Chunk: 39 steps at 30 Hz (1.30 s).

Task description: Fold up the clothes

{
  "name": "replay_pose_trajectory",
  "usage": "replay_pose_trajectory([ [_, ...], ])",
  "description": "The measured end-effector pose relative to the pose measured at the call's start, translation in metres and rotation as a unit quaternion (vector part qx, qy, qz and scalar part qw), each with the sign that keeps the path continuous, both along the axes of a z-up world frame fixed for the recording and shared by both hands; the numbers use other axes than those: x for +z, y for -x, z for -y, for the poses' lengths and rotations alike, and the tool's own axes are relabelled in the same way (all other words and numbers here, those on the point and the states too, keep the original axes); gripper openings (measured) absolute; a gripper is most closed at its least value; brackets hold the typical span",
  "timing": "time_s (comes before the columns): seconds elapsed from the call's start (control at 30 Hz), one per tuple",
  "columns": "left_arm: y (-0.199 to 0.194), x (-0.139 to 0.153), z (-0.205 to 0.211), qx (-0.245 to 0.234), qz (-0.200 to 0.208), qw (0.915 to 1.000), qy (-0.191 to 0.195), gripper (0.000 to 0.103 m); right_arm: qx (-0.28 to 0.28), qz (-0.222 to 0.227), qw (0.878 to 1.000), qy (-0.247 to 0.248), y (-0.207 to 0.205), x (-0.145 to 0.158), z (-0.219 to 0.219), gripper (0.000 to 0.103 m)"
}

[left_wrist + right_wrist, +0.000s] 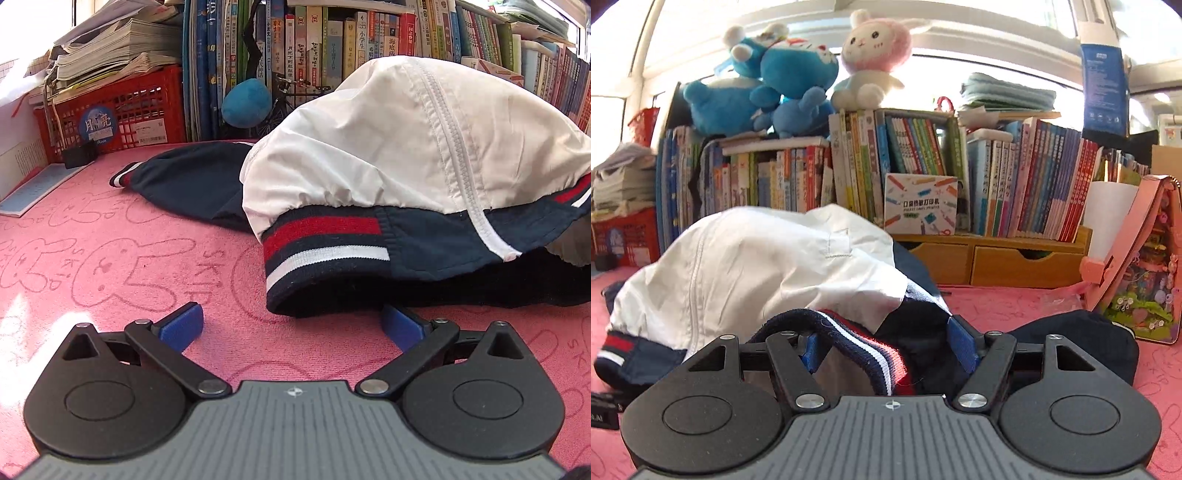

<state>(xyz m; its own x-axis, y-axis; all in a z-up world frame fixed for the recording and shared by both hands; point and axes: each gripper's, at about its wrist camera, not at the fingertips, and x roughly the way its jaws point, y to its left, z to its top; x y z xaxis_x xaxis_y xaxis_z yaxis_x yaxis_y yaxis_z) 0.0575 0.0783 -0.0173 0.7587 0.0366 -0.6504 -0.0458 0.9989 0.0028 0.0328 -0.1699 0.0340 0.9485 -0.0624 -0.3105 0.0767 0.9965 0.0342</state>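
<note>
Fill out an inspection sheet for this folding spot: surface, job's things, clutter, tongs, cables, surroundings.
Surface: pink towel with rabbit outlines.
Job's things: white and navy jacket heaped, striped hem facing the left tongs.
Clutter: red crate under stacked papers; pink toy house at right.
Tongs: left tongs open, empty, before the hem; right tongs open, striped cuff lying loosely between them.
Cables: nothing seen.
Surroundings: books in rows, plush toys on top, bright window behind.
</note>
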Motion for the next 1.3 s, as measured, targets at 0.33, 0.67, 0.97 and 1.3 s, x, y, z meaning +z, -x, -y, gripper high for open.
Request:
replay_pose_trajectory([
  [0.33, 0.001, 0.002, -0.001, 0.015, 0.008, 0.9999, -0.001, 0.103, -0.028, 0.042, 0.997, -0.053, 0.038, 0.016, 0.049, 0.079],
  [0.67, -0.018, 0.012, 0.026, 0.032, 0.075, 0.9848, -0.154, 0.103, -0.038, 0.029, 0.999, -0.004, 0.046, 0.005, 0.049, 0.085],
  [0.97, 0.014, 0.032, -0.037, 0.102, 0.113, 0.9824, -0.108, 0.103, -0.008, 0.012, 0.994, 0.109, 0.077, -0.008, 0.043, 0.081],
  [1.3, 0.099, 0.054, -0.029, 0.012, 0.149, 0.9787, -0.141, 0.081, 0.112, -0.067, 0.991, 0.04, 0.134, -0.022, 0.028, 0.008],
])
